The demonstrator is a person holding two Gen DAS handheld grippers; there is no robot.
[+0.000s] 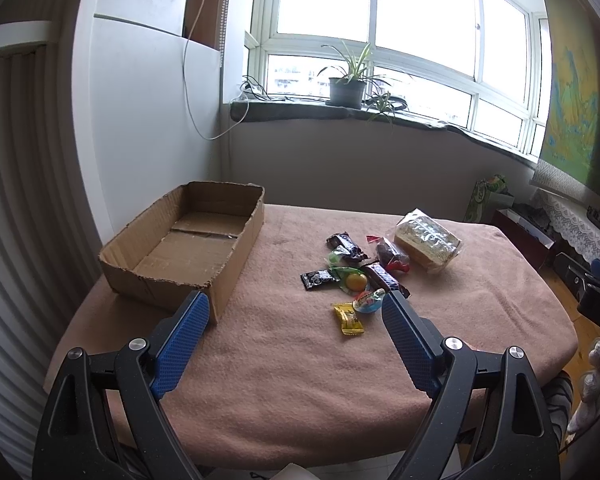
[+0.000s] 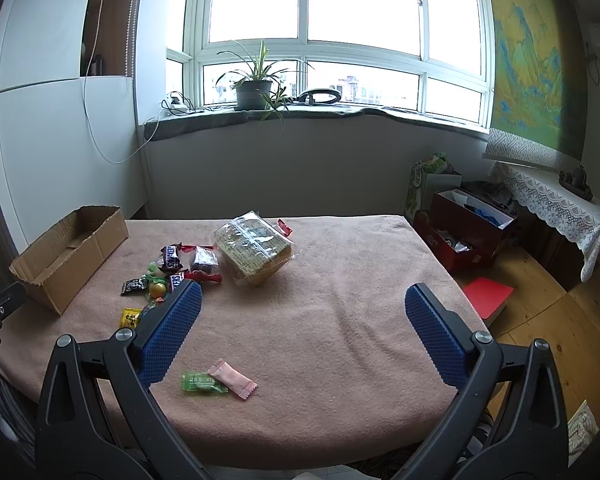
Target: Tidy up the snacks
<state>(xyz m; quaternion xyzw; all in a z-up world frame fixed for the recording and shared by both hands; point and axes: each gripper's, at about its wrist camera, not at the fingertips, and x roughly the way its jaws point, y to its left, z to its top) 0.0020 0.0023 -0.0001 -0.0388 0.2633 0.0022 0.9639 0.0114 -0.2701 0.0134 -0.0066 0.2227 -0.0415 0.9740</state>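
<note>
An empty cardboard box [image 1: 188, 240] [image 2: 70, 250] stands at the table's left side. Right of it lies a heap of small snacks: dark chocolate bars [image 1: 346, 246] [image 2: 171, 258], a black sachet [image 1: 318, 279], a yellow candy [image 1: 349, 319] [image 2: 131, 317], an orange jelly cup [image 1: 356, 281]. A clear bag of crackers [image 1: 428, 242] [image 2: 254, 250] lies beyond them. A green candy [image 2: 202, 383] and a pink sachet [image 2: 234, 378] lie near the front edge. My left gripper [image 1: 296, 306] is open above the cloth, between box and heap. My right gripper [image 2: 303, 294] is open over bare cloth.
A pink cloth [image 2: 340, 320] covers the table. A windowsill with a potted plant [image 2: 254, 88] runs along the back wall. Right of the table, on the wooden floor, are red boxes [image 2: 466, 232], a red book [image 2: 488, 296] and a lace-covered stand [image 2: 556, 208].
</note>
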